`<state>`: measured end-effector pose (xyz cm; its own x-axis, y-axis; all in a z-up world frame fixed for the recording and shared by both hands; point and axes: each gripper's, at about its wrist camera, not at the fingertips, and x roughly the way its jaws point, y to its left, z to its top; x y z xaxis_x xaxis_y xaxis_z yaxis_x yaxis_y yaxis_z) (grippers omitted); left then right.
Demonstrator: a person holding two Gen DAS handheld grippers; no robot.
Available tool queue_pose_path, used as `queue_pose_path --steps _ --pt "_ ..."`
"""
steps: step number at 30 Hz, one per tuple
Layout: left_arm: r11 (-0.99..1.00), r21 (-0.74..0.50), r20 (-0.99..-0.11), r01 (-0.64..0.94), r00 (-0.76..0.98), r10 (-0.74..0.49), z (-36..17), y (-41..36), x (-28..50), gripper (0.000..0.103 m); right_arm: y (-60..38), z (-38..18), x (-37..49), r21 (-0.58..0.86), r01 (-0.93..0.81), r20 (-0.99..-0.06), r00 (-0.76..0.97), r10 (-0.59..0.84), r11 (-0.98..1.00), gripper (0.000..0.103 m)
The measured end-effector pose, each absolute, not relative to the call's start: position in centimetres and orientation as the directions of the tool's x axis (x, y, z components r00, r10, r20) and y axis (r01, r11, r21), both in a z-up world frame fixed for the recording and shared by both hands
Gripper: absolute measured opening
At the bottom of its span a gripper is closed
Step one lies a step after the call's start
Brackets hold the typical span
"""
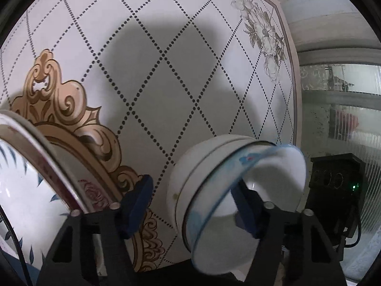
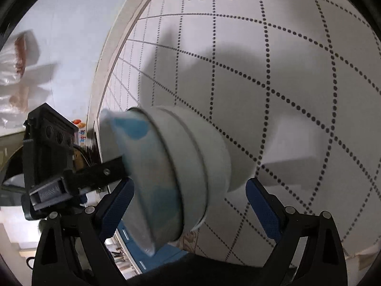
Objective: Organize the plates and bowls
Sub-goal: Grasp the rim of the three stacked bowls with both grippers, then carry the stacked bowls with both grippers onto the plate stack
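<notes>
Bowl stack (image 1: 214, 190): I see its near rims smeared by motion blur in both wrist views; I cannot count the bowls.
Left gripper's right finger (image 1: 245, 214): its pad reaches inside the top bowl, and I cannot tell whether it presses on the wall.
Plates (image 1: 28, 178): cut off by the lower left edge of the left view.
Bags (image 2: 19, 71): upper left of the right view, too blurred for me to identify the contents.

My left black two-finger gripper with blue pads (image 1: 190, 208) points steeply down, jaws half apart, one pad (image 1: 245, 212) inside the stacked white bowls (image 1: 190, 178), the other clear. My right black gripper (image 2: 189, 205) tilts down, jaws wide, straddling the stack unpressed.
</notes>
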<state>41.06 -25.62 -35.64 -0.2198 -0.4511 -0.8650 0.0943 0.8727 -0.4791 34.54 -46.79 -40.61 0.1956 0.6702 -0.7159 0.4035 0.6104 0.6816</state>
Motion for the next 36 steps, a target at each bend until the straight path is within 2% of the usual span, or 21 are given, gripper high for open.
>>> queue_pose_path --steps 1,3,4,6,22,36 --pt "0.870 -0.484 -0.862 0.095 -0.222 -0.455 -35.9 -25.7 41.2 0.052 -46.7 -40.9 34.6 0.683 0.408 -0.714 0.198 0.672 0.606 0.090" --pt "0.865 -0.492 -0.860 0.096 -0.208 -0.466 -36.0 -26.0 41.2 0.050 -46.5 -41.6 34.7 0.700 0.417 -0.692 0.199 0.694 0.579 0.066" --pt "0.866 -0.490 -0.863 0.098 -0.194 -0.466 -36.0 -26.1 41.0 0.050 -46.5 -41.8 34.7 0.689 0.423 -0.704 0.200 0.681 0.589 0.062" --pt "0.870 -0.479 -0.873 0.118 -0.170 -0.458 -35.7 -26.3 40.7 0.050 -46.3 -41.5 34.8 0.683 0.415 -0.713 0.202 0.671 0.601 0.059" --pt "0.876 -0.467 -0.884 0.121 -0.093 -0.459 -33.5 -24.9 40.8 0.050 -43.8 -39.1 37.6 0.651 0.341 -0.754 0.183 0.631 0.678 0.057" --pt "0.887 -0.461 -0.887 0.018 0.031 -0.461 -29.1 -16.3 41.2 0.050 -36.5 -35.3 42.6 0.670 0.194 -0.741 0.123 0.660 0.716 0.057"
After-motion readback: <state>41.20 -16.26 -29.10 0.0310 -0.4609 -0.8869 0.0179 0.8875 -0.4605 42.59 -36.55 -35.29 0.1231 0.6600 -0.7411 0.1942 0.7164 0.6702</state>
